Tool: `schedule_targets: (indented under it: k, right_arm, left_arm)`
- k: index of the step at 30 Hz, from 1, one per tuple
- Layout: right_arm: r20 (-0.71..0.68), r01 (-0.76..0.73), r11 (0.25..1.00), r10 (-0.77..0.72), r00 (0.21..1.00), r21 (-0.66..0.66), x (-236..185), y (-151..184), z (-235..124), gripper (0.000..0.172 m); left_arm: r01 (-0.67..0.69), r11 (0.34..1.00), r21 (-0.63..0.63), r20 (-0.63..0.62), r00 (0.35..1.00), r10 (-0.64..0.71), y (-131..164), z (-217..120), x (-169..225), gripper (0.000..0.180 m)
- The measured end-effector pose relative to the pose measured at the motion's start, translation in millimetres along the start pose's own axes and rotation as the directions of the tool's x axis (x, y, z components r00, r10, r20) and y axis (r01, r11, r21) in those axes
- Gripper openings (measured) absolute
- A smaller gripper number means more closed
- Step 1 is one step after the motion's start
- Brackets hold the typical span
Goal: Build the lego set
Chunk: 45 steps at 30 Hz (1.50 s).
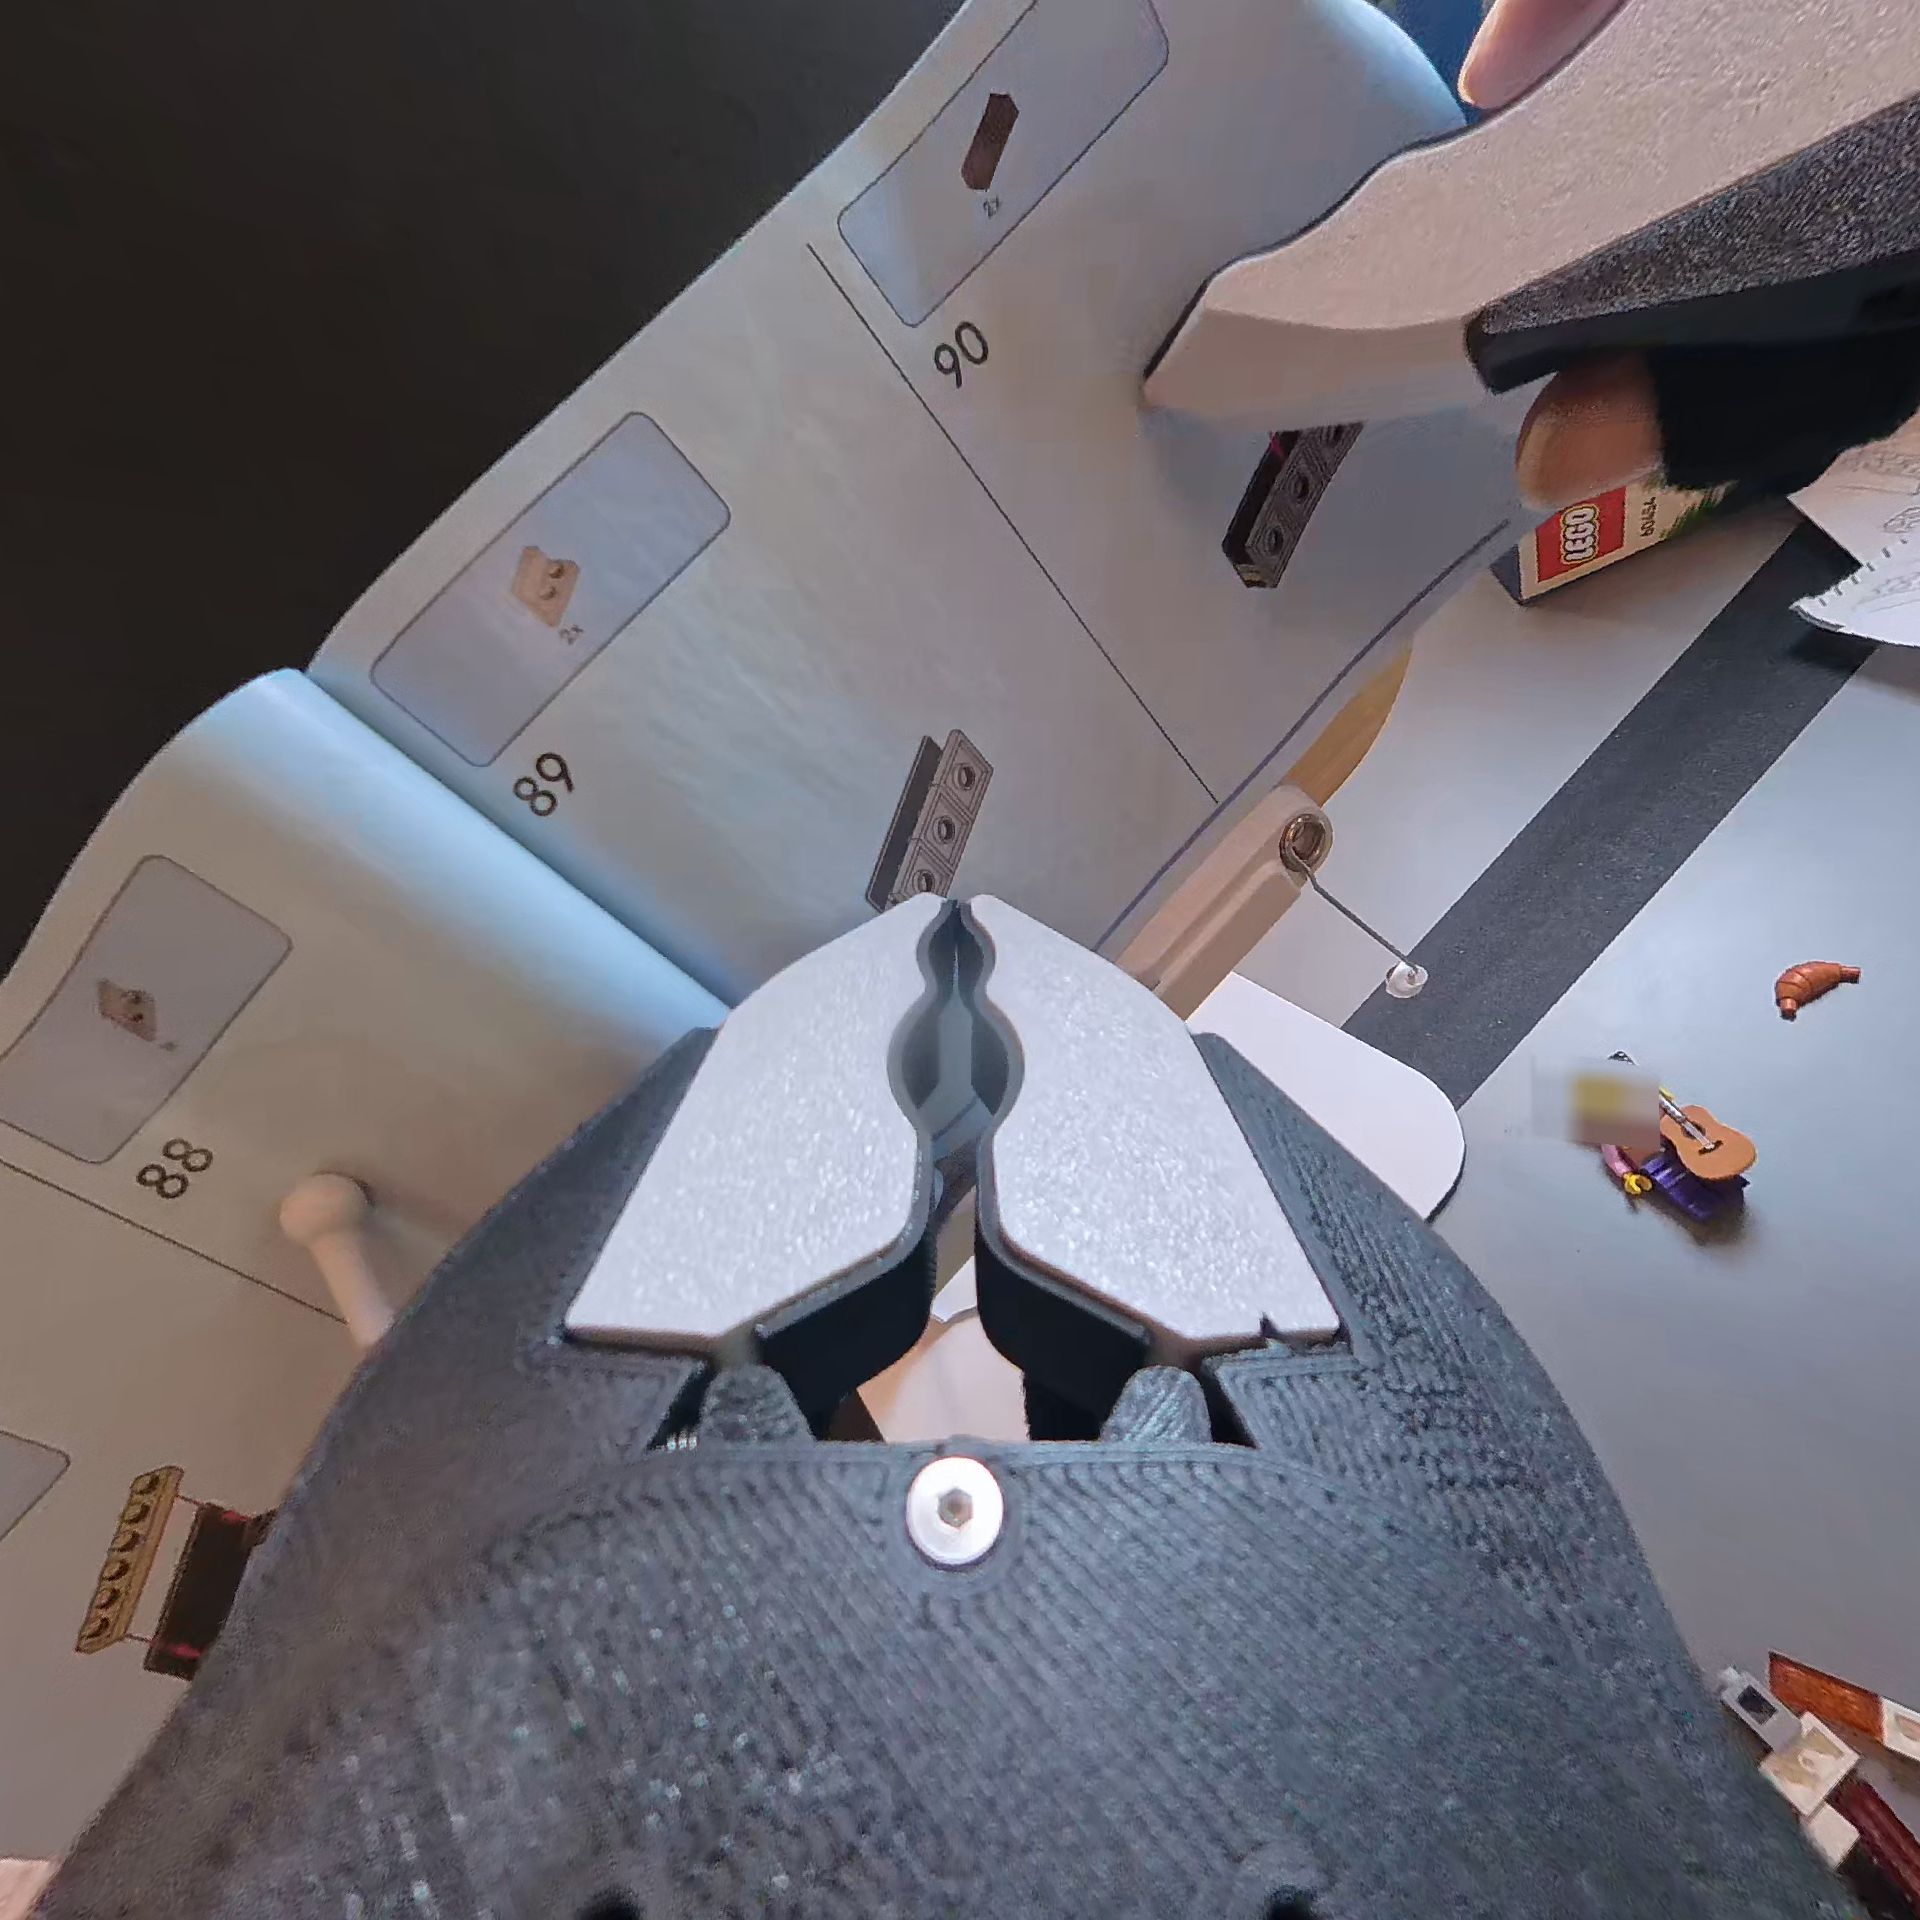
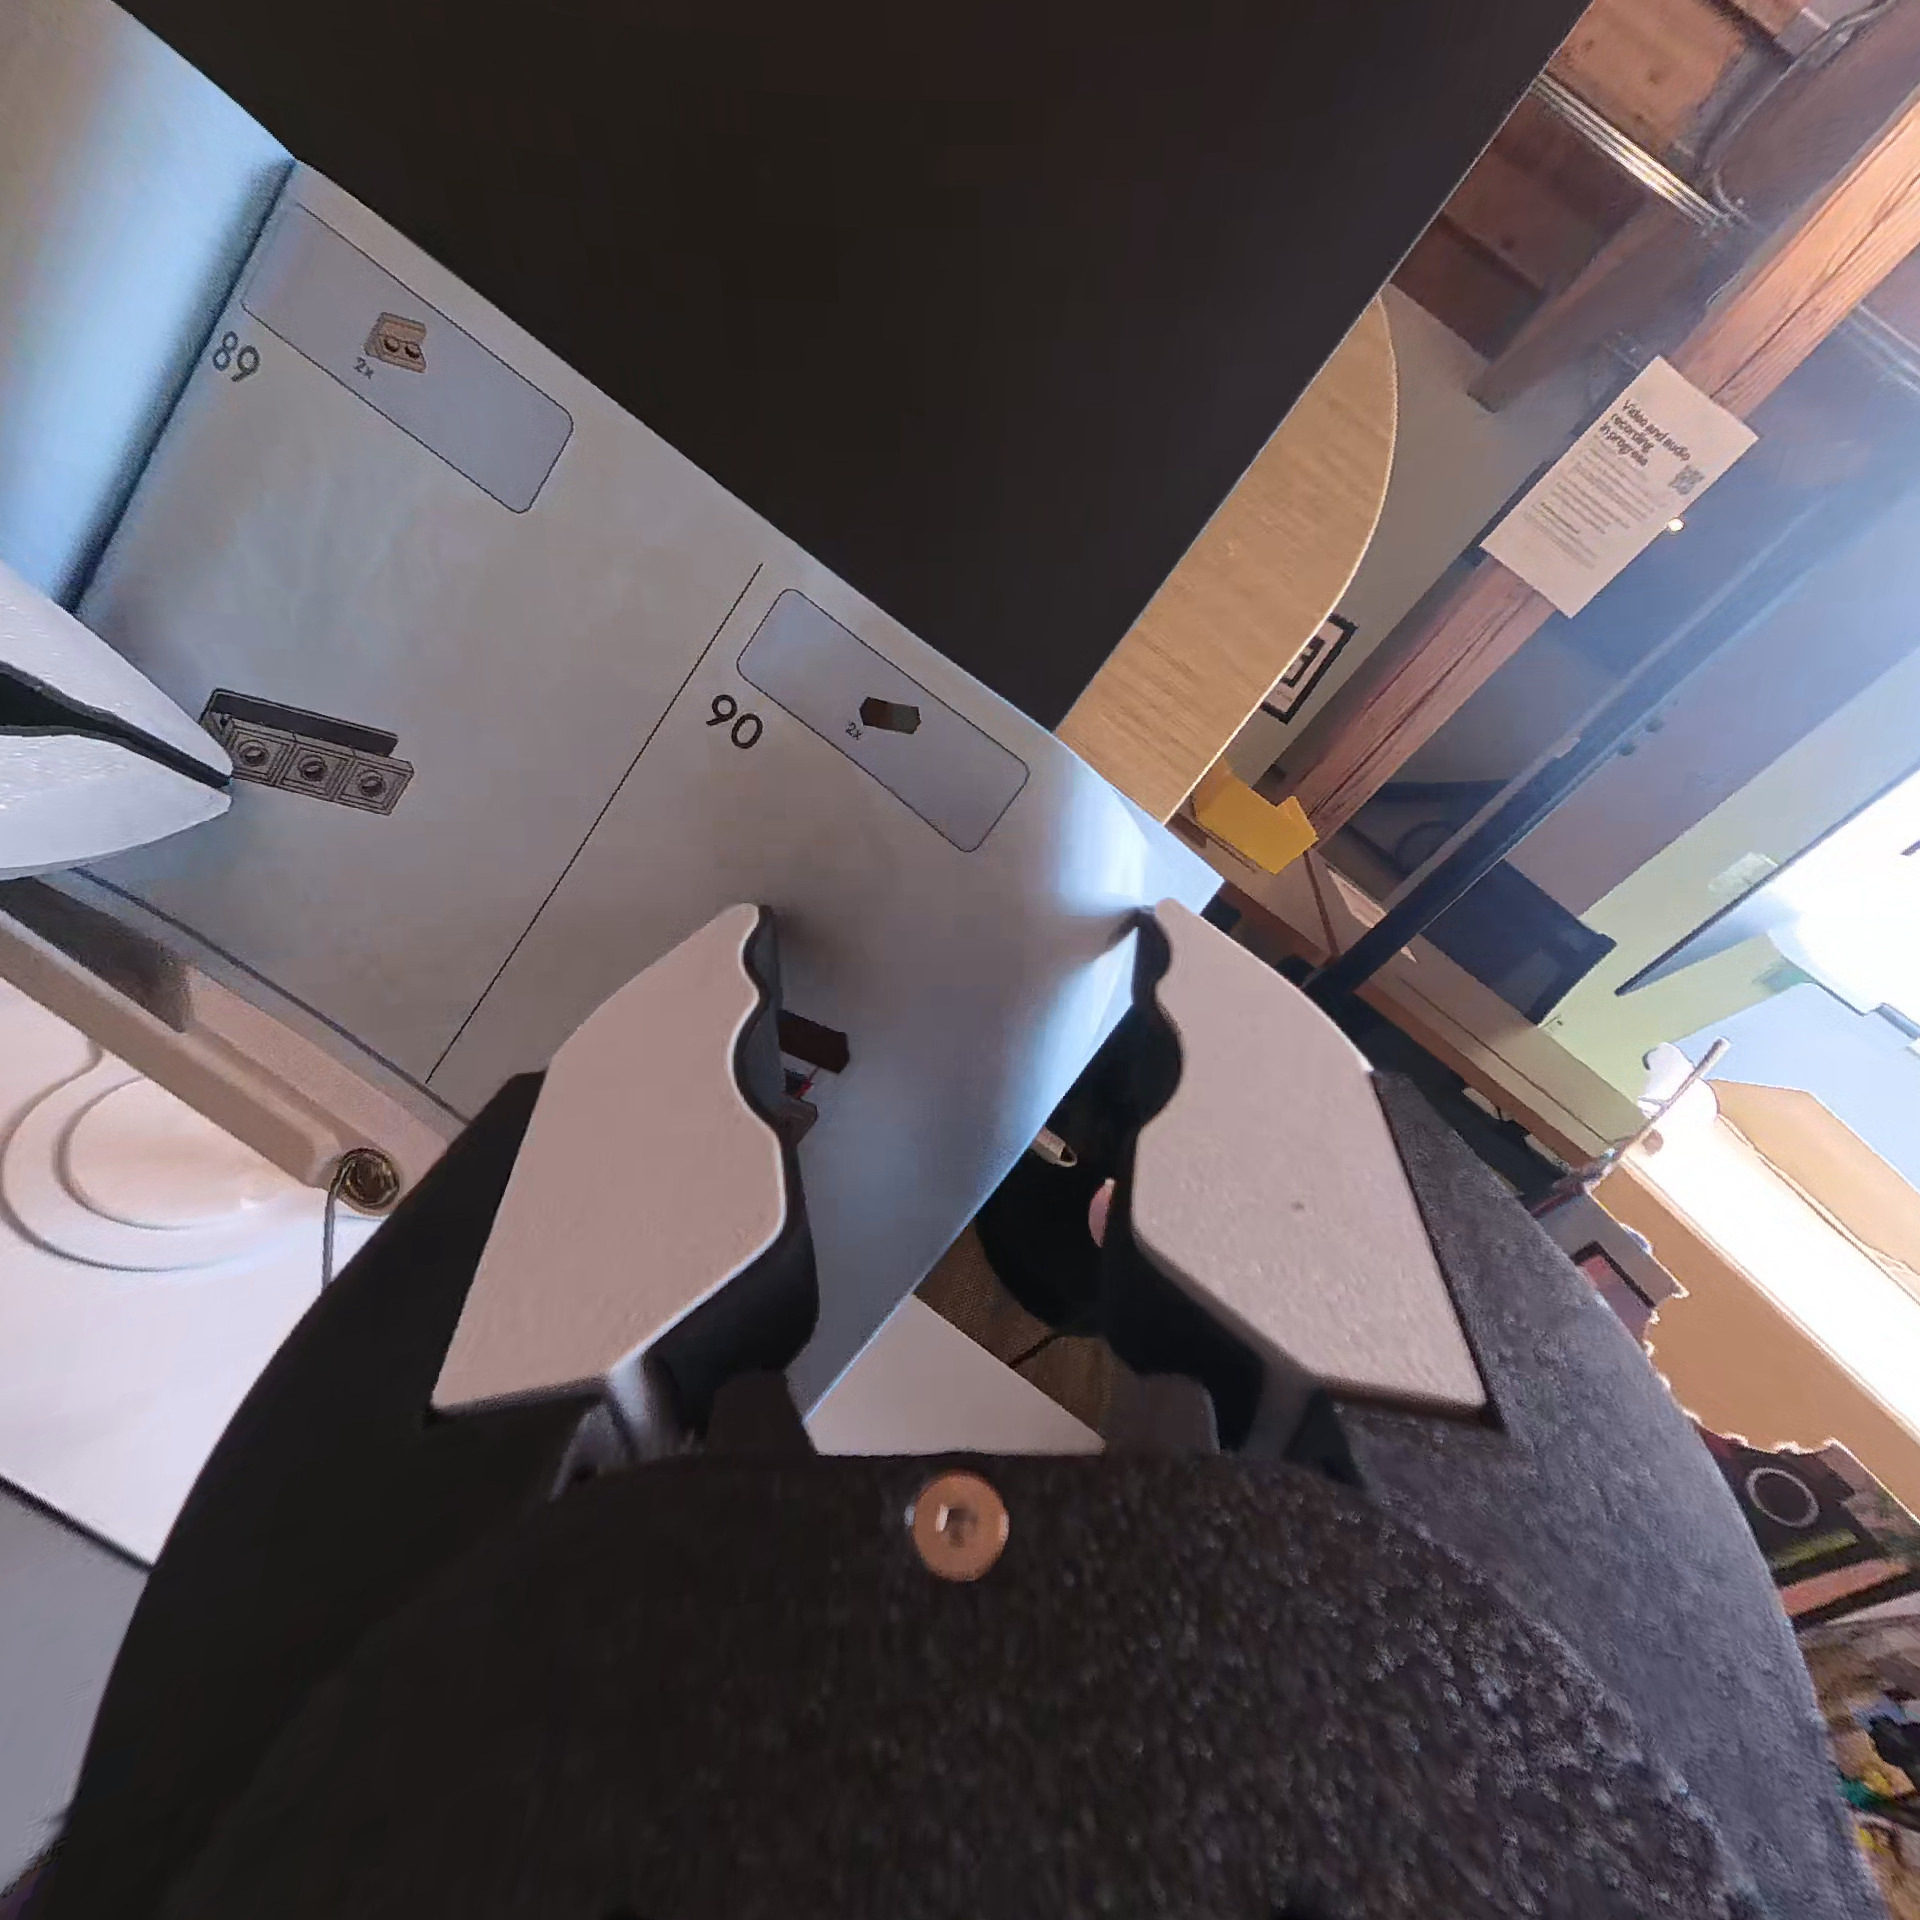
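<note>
I've got the left gripper (image 1: 961,914) pinched together on nothing, tips just at the booklet (image 1: 727,623) page | right gripper (image 2: 951,920) spread wide, page corner (image 2: 997,1039) lifted between its fingers, neither pad pressing | croissant (image 1: 1813,985) and guitar (image 1: 1704,1138) on the grey table (image 1: 1662,1455) to my right

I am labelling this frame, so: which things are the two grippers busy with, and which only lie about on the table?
In use: instruction booklet, its page corner between the fingers of the open right gripper; shut left gripper at the page.

Lying about: toy croissant; small guitar; loose bricks; printed box.
</note>
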State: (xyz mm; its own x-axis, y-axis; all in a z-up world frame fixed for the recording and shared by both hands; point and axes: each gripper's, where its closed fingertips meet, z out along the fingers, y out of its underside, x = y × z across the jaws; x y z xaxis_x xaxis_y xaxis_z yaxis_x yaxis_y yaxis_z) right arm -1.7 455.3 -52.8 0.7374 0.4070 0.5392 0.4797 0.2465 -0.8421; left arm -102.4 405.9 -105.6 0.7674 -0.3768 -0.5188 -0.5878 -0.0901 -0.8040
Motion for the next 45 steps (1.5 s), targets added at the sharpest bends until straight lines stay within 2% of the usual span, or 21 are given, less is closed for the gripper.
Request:
schedule_targets:
  k: [6,8,11,13,17,24,27,31,34,38,41,45]
  right_arm:
    - [-0.023,0.021,0.997,-0.019,1.000,0.081,-0.5,-5.7,-14.9,0.038]
    - [0.004,0.007,0.994,-0.007,1.000,0.111,-4.2,-7.0,-19.6,0.030]
    - [0.049,-0.037,0.986,0.029,0.998,0.163,-10.6,-12.7,-31.6,0.029]
    - [0.063,-0.035,0.978,0.022,0.998,0.204,-15.1,-15.3,-41.3,0.029]
    - [0.011,0.091,0.962,-0.098,0.995,0.256,-25.5,-13.8,-57.3,0.031]
    - [0.054,0.107,0.951,-0.127,0.990,0.289,-46.3,-12.5,-67.5,0.031]
    - [0.067,0.072,0.951,-0.096,0.993,0.301,-45.3,-14.5,-69.7,0.032]
    - [0.127,0.009,0.960,-0.046,0.991,0.280,-42.1,-10.0,-71.2,0.031]
    - [0.160,0.008,0.967,-0.050,0.986,0.253,-45.7,-2.0,-69.3,0.031]
    - [0.179,0.002,0.969,-0.047,0.983,0.245,-50.8,0.2,-68.8,0.027]
    - [0.194,-0.017,0.967,-0.033,0.980,0.253,-54.6,-1.1,-70.2,0.023]
    - [0.212,-0.038,0.966,-0.018,0.977,0.257,-57.3,-2.8,-71.6,0.024]
  left_arm:
    - [0.084,0.995,0.047,-0.056,0.995,-0.081,-5.4,-7.8,3.5,0.000]
    - [0.150,0.987,0.066,-0.127,0.982,-0.140,-11.5,-10.1,10.3,0.020]
    - [0.312,0.945,0.104,-0.287,0.919,-0.272,-29.5,-18.7,24.0,0.039]
    - [0.395,0.909,0.133,-0.357,0.874,-0.328,-41.7,-25.0,28.1,0.041]
    - [0.519,0.843,0.145,-0.473,0.784,-0.401,-62.0,-31.7,39.6,0.040]
    - [0.568,0.812,0.135,-0.525,0.736,-0.427,-85.6,-22.5,59.5,0.035]
    - [0.565,0.817,0.115,-0.519,0.735,-0.436,-87.0,-15.8,64.7,0.016]
    - [0.544,0.827,0.140,-0.498,0.761,-0.416,-86.1,-15.5,63.6,0.000]
    - [0.532,0.836,0.137,-0.501,0.765,-0.405,-86.7,-16.6,64.6,0.000]
    - [0.560,0.818,0.129,-0.581,0.712,-0.396,-96.8,-23.6,74.5,0.033]
    - [0.579,0.803,0.142,-0.587,0.702,-0.403,-102.2,-23.8,73.4,0.031]
    - [0.540,0.825,0.166,-0.568,0.736,-0.367,-103.1,-21.8,75.2,0.012]
